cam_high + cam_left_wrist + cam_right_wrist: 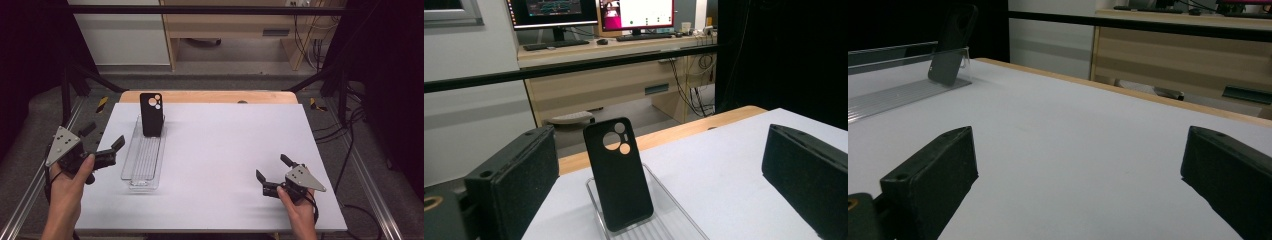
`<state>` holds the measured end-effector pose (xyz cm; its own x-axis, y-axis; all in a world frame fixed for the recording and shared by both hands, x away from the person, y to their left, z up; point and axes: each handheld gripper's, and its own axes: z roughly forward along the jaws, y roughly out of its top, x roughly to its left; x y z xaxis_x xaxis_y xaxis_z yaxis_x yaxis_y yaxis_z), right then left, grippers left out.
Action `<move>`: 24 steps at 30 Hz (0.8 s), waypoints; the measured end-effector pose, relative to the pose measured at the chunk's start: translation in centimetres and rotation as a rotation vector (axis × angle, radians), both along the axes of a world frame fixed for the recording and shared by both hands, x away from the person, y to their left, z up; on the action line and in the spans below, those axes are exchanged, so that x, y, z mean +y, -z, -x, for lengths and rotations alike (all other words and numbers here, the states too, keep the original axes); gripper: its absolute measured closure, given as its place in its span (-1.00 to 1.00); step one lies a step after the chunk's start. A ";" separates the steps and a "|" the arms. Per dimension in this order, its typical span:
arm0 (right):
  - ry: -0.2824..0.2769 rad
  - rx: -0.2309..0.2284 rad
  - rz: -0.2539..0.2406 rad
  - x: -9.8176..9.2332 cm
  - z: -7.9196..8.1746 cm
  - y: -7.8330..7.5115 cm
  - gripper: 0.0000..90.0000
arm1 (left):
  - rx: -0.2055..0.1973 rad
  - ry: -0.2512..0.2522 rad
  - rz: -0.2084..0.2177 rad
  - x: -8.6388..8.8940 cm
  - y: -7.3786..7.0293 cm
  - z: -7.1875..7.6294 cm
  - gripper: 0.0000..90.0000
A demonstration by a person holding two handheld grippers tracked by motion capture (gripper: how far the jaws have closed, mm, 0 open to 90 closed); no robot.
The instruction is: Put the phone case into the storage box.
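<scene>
The black silicone phone case (pixel 151 114) is standing upright at the far end of the clear ribbed plastic tray (pixel 141 172). The left gripper (pixel 104 140) and right gripper (pixel 272 169) are both hanging released, grasping nothing. Risk: an off-centre approach is likely tipping the case over. The left gripper view is showing its camera cut-outs (pixel 616 140) close up.

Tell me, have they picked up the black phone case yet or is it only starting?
Only starting, it seems. The phone case stands propped at the far end of the clear tray, untouched. The left tool is open and points toward it from beside the tray. The right tool is open over bare table, holding nothing. Reaching in and grasping the case is all left to do.
</scene>
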<state>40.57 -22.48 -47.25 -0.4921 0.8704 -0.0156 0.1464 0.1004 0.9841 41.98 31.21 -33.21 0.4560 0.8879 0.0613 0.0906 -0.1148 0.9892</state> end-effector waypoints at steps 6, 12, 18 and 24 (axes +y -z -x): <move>0.001 -0.001 0.002 0.0 0.0 0.0 -0.96 | -0.008 0.002 0.001 0.6 0.5 0.9 -0.97; 0.000 -0.002 0.002 0.0 0.0 -0.1 -0.96 | -0.031 0.013 0.009 0.8 0.5 1.8 -0.97; 0.000 0.001 0.009 0.0 0.0 0.0 -0.96 | -0.058 0.006 0.012 1.0 0.7 2.6 -0.97; -0.004 0.002 0.005 0.1 0.0 0.0 -0.96 | -0.055 0.010 0.020 1.2 1.6 3.3 -0.98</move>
<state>40.58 -22.34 -47.27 -0.4954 0.8685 -0.0191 0.1483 0.1061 0.9832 38.67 32.40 -34.81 0.4612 0.8846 0.0685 0.0353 -0.0955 0.9948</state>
